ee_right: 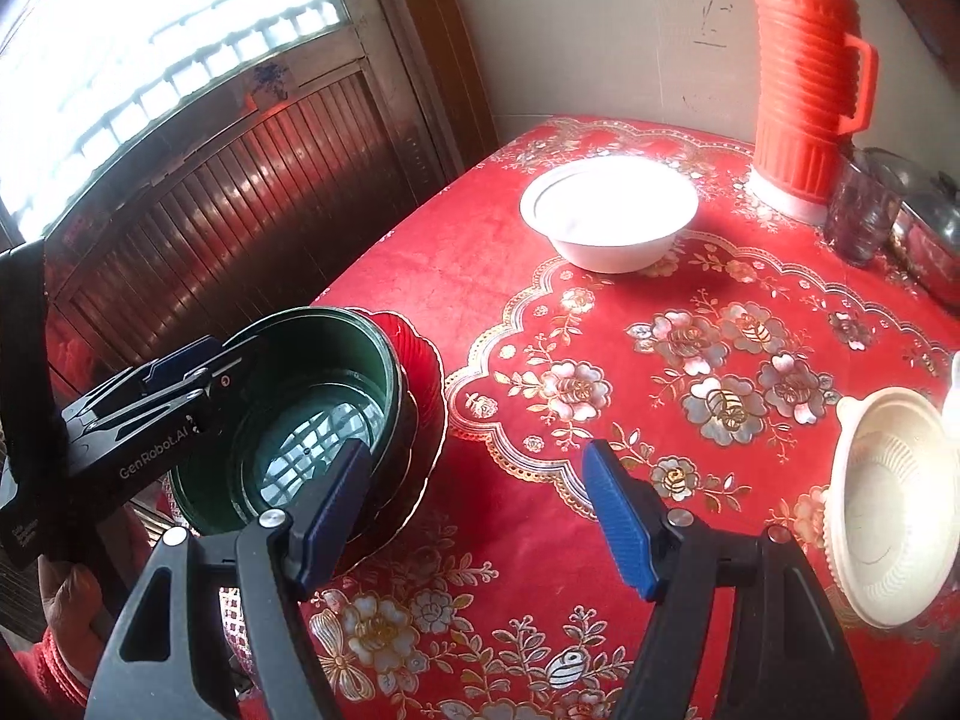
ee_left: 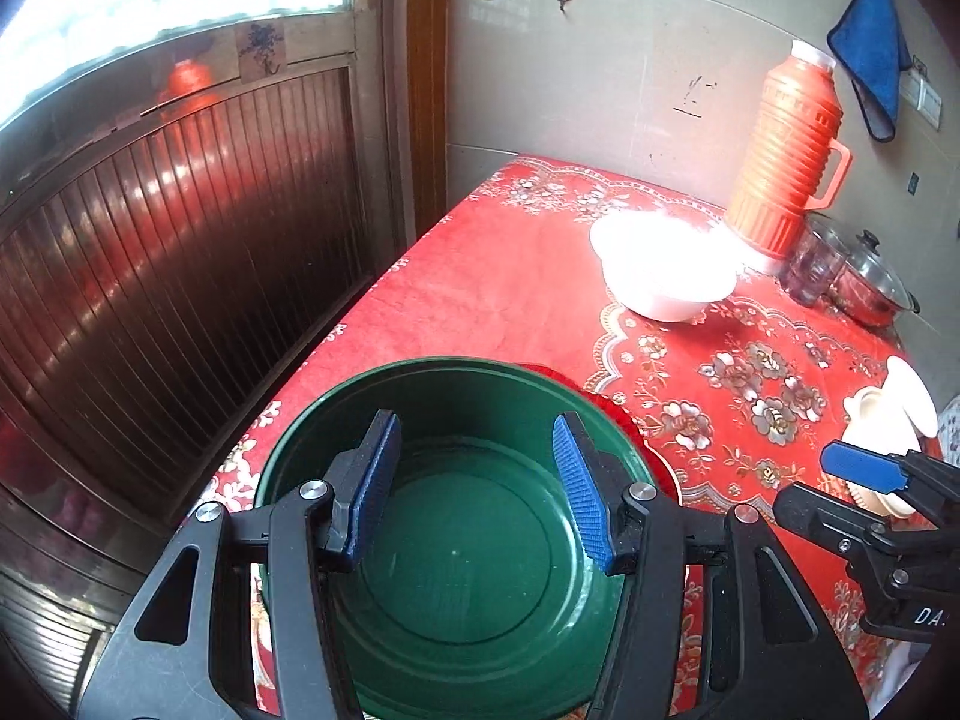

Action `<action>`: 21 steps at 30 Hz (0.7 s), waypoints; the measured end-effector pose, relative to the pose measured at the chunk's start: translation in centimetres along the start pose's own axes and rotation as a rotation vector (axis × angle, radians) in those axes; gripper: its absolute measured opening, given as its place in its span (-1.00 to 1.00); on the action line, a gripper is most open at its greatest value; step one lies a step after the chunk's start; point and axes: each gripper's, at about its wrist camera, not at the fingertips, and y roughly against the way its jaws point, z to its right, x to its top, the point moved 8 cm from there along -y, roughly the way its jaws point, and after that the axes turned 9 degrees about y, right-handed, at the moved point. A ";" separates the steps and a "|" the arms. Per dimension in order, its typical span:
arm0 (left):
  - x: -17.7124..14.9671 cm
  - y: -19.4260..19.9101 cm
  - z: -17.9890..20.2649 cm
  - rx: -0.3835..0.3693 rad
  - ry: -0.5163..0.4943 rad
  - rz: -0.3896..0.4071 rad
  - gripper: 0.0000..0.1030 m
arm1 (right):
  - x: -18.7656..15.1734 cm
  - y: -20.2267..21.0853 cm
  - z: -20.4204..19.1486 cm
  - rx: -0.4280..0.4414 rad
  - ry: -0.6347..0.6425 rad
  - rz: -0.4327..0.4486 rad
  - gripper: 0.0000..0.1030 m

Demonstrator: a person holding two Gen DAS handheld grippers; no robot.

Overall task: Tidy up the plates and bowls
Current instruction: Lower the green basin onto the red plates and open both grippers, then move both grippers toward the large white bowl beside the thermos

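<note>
Green bowl (ee_left: 456,516) is seen stacked on a red plate (ee_right: 423,384) at the desk (ee_left: 510,300) corner nearest the door. Left claw (ee_left: 474,486) is held spread above the bowl's inside, nothing pinched. Right claw (ee_right: 474,516) is spread over bare red cloth, empty. White bowl (ee_right: 609,213) sits beside the orange thermos (ee_right: 804,72); cream ribbed bowl (ee_right: 888,504) lies at the right edge.
</note>
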 end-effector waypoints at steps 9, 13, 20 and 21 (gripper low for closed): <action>-0.9 -0.5 6.1 -0.078 -0.087 -0.034 0.04 | -1.0 1.7 2.9 -0.037 -0.042 0.010 0.42; -1.0 -0.6 8.5 -0.101 -0.123 -0.044 0.04 | -1.3 2.8 4.7 -0.053 -0.079 0.028 0.48; -0.6 -1.2 11.3 -0.121 -0.155 -0.047 0.04 | -1.6 3.7 7.1 -0.069 -0.113 0.039 0.51; -0.6 -1.3 11.7 -0.125 -0.157 -0.051 0.04 | -1.6 3.7 7.4 -0.071 -0.115 0.038 0.51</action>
